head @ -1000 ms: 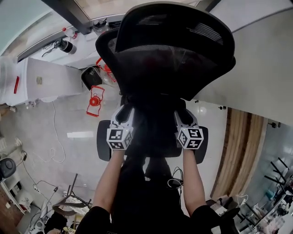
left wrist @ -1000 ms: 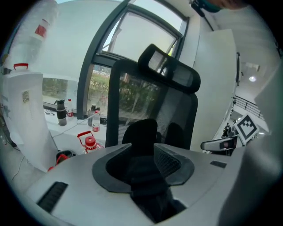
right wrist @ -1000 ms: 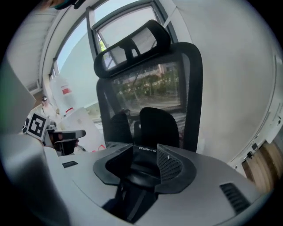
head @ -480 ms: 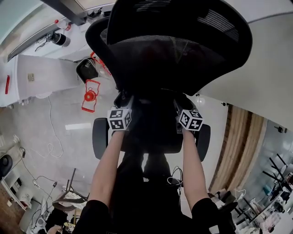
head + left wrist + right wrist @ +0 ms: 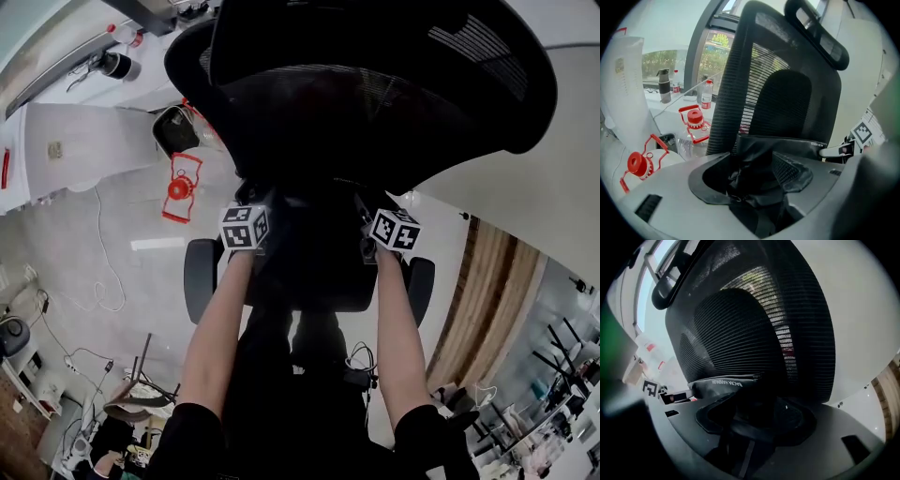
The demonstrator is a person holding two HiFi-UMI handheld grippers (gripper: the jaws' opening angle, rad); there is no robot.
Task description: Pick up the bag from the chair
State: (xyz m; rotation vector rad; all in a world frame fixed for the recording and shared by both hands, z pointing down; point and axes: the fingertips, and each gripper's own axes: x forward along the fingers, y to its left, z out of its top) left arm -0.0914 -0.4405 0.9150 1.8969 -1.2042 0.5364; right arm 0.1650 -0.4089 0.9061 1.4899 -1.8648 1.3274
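A black bag [image 5: 314,246] lies slumped on the seat of a black mesh office chair [image 5: 375,103], against the backrest. My left gripper [image 5: 255,208] is at the bag's left side and my right gripper [image 5: 375,214] at its right. In the left gripper view, crumpled bag fabric and a strap [image 5: 761,164] lie between the wide jaws of the left gripper [image 5: 757,185], unpinched. The right gripper [image 5: 754,427] likewise straddles a dark fold below the bag's printed top edge [image 5: 726,384]. Both pairs of jaws have just been opening and stand open.
The chair's armrests [image 5: 199,279] [image 5: 420,286] flank my arms. Red-handled water bottles [image 5: 178,187] [image 5: 693,124] stand on the floor at the left, near a white counter [image 5: 84,141]. Cables [image 5: 103,272] trail over the grey floor. A white wall [image 5: 525,206] rises at the right.
Both grippers have sunk toward the seat and further in under the backrest, which now fills more of the head view. The bag has stayed on the seat.
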